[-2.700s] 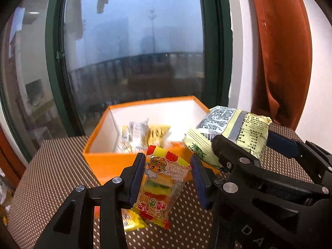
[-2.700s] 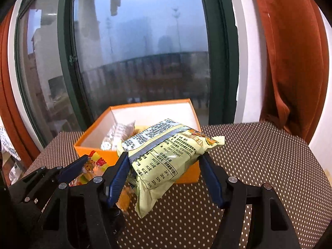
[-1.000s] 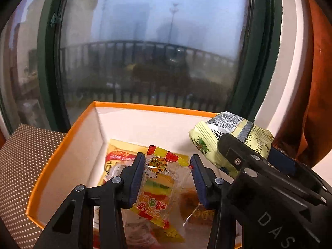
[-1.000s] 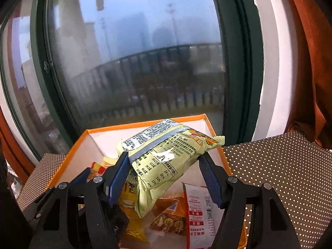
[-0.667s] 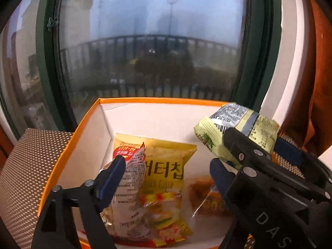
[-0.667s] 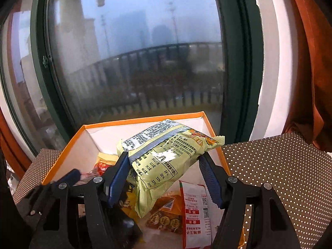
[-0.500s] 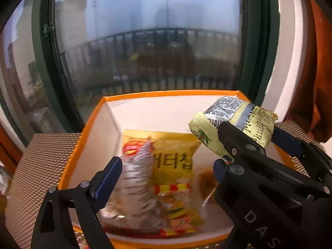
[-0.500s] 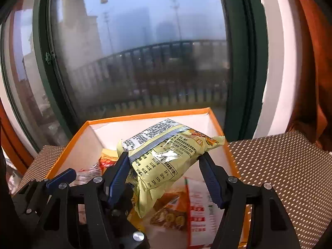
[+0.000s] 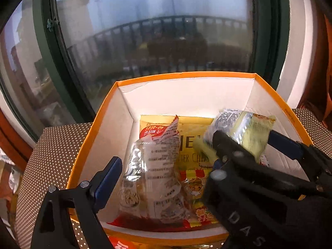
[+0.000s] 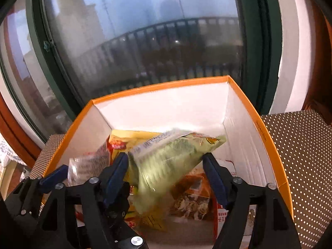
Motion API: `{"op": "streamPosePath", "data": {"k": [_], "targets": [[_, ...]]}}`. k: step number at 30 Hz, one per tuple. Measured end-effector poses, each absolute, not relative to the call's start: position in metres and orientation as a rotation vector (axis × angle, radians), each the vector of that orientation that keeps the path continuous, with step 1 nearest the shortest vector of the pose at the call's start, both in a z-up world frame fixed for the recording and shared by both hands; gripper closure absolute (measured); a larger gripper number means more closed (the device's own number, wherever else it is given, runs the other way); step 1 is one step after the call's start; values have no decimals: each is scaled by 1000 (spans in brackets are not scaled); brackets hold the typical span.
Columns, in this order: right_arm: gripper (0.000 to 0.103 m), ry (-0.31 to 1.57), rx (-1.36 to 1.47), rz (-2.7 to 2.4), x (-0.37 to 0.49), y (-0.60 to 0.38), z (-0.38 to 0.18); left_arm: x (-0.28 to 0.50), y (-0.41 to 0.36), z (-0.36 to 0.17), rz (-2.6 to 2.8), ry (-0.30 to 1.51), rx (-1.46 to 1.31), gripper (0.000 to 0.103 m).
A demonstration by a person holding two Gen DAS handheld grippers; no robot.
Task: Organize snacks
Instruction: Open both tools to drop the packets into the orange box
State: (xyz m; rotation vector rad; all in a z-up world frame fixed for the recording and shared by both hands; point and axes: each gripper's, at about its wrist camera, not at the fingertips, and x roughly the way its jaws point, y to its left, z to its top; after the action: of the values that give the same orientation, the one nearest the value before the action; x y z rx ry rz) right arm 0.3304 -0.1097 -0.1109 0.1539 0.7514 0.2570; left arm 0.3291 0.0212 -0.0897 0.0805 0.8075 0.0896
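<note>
An orange box [image 9: 186, 74] with white inner walls [image 10: 157, 103] holds several snack packets. My left gripper [image 9: 164, 170] hangs open over its near left part, with nothing between the jaws. Below it lie a clear printed packet [image 9: 153, 176], a yellow chip bag [image 9: 193, 124] and the small gummy packet [image 9: 195, 186]. My right gripper [image 10: 165, 166] is over the box and its jaws are opening. The pale green bag [image 10: 166, 161] is blurred between them, tipped nose-down and slipping free. In the left wrist view that bag [image 9: 249, 128] sits above the box's right side.
The box stands on a brown dotted tablecloth [image 10: 300, 145] against a large green-framed window [image 9: 51, 51]. An orange curtain [image 9: 325, 72] hangs at the right. A red packet [image 9: 120, 244] lies on the table in front of the box.
The left gripper opened and the gummy packet dropped into the box. Both grippers moved over the box. The right jaws widened and the green bag blurred and tipped downward.
</note>
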Motion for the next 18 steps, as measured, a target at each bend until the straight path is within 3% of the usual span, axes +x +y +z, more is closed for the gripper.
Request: {"op": "streamPosePath", "data": {"k": [3,18], "targets": [[14,754,144,249,326,-110,-110,324,20,-87,81,795,74,12],[13,681,45,204,259,-108,-69,254,21,-56,1,705,24,12]]}}
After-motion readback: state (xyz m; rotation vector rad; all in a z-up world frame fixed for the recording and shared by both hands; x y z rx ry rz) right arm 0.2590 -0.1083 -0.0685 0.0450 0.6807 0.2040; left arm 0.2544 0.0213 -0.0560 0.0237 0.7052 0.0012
